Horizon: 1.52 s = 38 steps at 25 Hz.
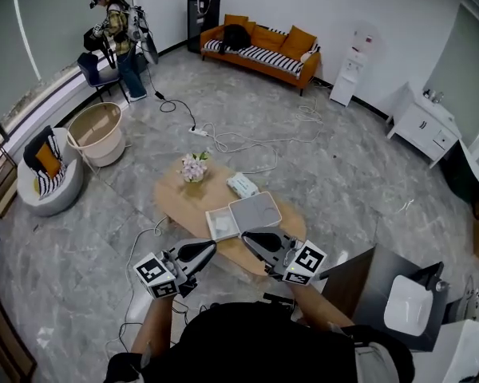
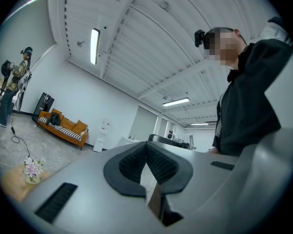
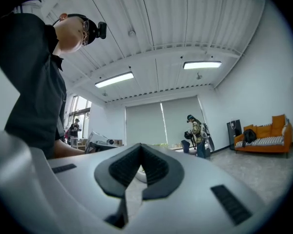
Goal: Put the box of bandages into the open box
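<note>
Closed tight on nothing at the left tongs (image 2: 146,152), pads meeting tip to tip; likewise shut and empty at the right tongs (image 3: 140,152). Held side by side above the near edge of the oval wooden bench (image 1: 173,200), tips angled toward each other and tilted up toward the ceiling. Lying flat on the bench just beyond the open box (image 1: 221,223), apart from it: the box of bandages (image 1: 242,184). Further left, a small bunch of flowers (image 1: 195,167).
</note>
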Motion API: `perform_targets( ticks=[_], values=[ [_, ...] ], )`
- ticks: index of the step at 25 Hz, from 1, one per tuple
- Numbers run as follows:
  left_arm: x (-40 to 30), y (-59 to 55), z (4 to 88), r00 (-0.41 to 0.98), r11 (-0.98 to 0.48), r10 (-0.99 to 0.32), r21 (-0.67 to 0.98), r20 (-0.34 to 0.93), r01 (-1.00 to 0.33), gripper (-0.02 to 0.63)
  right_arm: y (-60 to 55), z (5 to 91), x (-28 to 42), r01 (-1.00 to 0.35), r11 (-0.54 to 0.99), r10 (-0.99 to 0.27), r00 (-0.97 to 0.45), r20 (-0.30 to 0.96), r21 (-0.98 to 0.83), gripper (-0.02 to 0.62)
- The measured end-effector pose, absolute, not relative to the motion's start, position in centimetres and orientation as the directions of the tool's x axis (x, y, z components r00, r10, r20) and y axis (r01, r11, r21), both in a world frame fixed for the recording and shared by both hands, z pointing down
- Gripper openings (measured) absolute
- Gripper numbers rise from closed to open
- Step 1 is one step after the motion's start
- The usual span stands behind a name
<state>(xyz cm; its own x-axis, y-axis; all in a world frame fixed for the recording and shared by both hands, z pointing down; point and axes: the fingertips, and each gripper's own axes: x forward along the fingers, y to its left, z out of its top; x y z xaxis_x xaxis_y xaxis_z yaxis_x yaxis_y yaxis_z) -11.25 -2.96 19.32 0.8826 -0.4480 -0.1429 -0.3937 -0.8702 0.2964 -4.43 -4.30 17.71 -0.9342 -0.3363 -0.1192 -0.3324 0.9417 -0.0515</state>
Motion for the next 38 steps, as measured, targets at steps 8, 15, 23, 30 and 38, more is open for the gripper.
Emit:
perform_targets(
  ticks=[8, 15, 23, 30, 38],
  values=[
    [-5.9, 0.1, 19.2, 0.886, -0.865, -0.456, 0.276, -0.087, -0.418, 0.017, 0.2, 18.1, -0.7, -0.208, 0.973, -0.22, -0.967, -0.13, -0.096, 0.011],
    [-4.8, 3.0, 22.9, 0.858, -0.818, -0.511, 0.337, -0.051, -0.467, 0.017, 1.8, 22.3, 2.8, -0.224, 0.958, -0.245, -0.964, -0.107, -0.181, 0.011],
    [-4.0, 4.3, 21.2, 0.825, -0.804, -0.557, 0.314, -0.101, -0.505, 0.017, 4.5, 22.5, 3.8, -0.181, 0.973, -0.194, -0.977, -0.086, -0.141, 0.011],
    [-5.4, 4.7, 20.5, 0.817, -0.804, -0.571, 0.256, -0.079, -0.537, 0.017, 3.9, 22.0, 5.0, -0.214, 0.968, -0.226, -0.97, -0.088, -0.131, 0.011],
    [-4.8, 5.4, 21.5, 0.854, -0.838, -0.515, 0.254, -0.073, -0.484, 0.018, 3.6, 23.5, 6.4, -0.246, 0.957, -0.259, -0.964, -0.069, -0.156, 0.011]
  ],
)
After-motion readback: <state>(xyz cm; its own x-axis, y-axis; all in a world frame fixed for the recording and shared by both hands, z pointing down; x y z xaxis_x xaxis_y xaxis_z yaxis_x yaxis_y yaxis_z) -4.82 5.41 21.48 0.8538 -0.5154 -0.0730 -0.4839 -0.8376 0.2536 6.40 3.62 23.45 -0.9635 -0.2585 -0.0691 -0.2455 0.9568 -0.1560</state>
